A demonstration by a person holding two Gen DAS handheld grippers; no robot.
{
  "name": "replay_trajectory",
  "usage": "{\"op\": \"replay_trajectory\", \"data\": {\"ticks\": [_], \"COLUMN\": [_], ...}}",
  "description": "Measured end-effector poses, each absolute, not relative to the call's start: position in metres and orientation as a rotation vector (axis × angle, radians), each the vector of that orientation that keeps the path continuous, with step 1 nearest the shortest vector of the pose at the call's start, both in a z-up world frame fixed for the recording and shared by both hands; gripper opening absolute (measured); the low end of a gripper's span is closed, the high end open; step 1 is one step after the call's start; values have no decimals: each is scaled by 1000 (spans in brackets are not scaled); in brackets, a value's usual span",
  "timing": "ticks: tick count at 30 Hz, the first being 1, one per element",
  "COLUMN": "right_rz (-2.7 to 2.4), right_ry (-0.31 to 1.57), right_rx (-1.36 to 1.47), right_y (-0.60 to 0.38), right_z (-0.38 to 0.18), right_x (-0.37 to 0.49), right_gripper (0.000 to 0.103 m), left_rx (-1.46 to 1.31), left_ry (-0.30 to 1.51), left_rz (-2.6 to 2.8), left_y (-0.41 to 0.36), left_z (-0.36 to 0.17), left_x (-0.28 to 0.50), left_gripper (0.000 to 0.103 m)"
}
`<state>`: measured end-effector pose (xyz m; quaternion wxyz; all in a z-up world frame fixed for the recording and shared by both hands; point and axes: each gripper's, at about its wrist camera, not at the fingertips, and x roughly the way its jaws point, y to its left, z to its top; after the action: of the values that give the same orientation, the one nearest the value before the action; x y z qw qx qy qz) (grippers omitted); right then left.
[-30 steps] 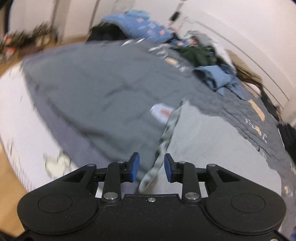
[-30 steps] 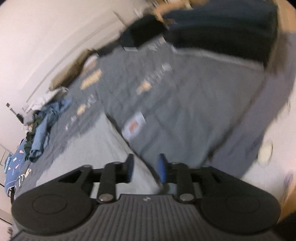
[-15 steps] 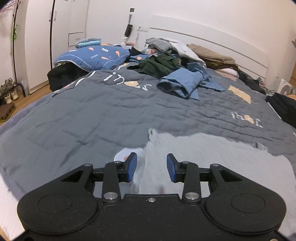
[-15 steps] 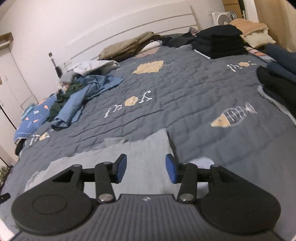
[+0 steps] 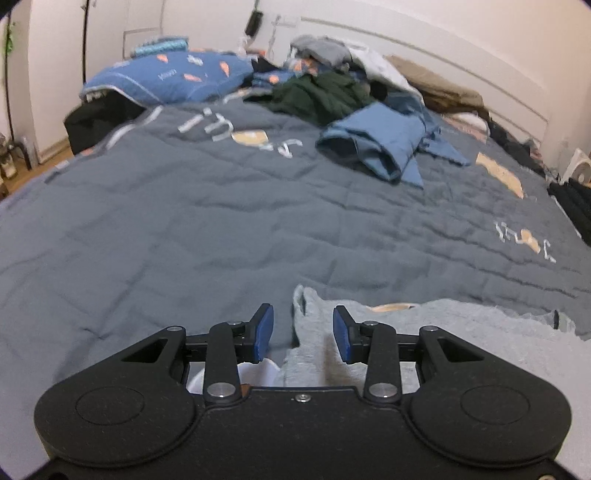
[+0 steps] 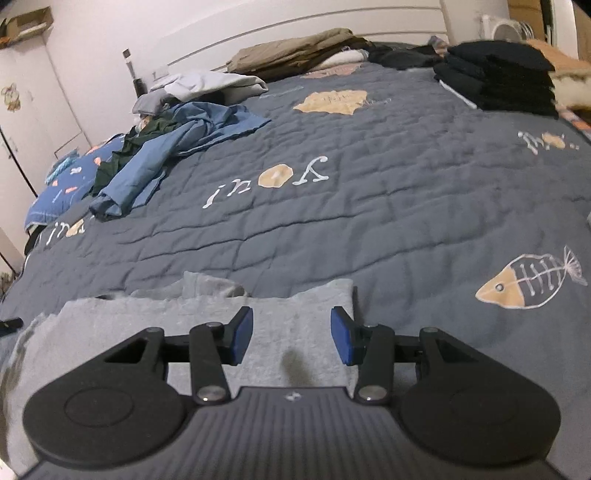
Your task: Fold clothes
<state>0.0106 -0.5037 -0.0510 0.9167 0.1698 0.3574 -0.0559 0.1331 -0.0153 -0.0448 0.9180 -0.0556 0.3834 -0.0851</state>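
Note:
A light grey garment (image 5: 461, 332) lies spread flat on the dark grey quilt (image 5: 184, 221), near the bed's front edge. My left gripper (image 5: 303, 334) hovers open over its left corner, and the fabric's edge (image 5: 306, 321) runs under the gap without touching the blue pads. In the right wrist view the same grey garment (image 6: 129, 325) fills the lower left. Over its right corner, beside the edge, my right gripper (image 6: 291, 341) is open with nothing pinched. A white patch (image 5: 258, 373) shows below the left fingers.
A crumpled blue garment (image 5: 380, 147), a dark green one (image 5: 317, 96) and a blue patterned pillow (image 5: 166, 77) lie toward the headboard. A stack of folded black clothes (image 6: 495, 81) sits at the far right of the bed, with a white fan (image 6: 506, 26) behind it.
Both views swung from tilted and blurred to level. Both pairs of jaws widened. The strip of grey fabric that hung between the left fingers now lies flat on the quilt.

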Motion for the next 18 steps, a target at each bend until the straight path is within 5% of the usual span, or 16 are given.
{"op": "replay_trajectory", "data": {"ticks": [12, 18], "right_rz": [-143, -122], "right_ry": [724, 673], "right_rx": [453, 582], "right_y": [-528, -537], "right_z": [-73, -82], "right_x": [12, 12], "right_gripper": [45, 45], "left_rx": [-202, -255], "left_ry": [880, 885], "left_rz": [-212, -224], "left_y": [-23, -24], "left_z": [-66, -72], "left_x": [151, 152], "left_gripper": [36, 25]}}
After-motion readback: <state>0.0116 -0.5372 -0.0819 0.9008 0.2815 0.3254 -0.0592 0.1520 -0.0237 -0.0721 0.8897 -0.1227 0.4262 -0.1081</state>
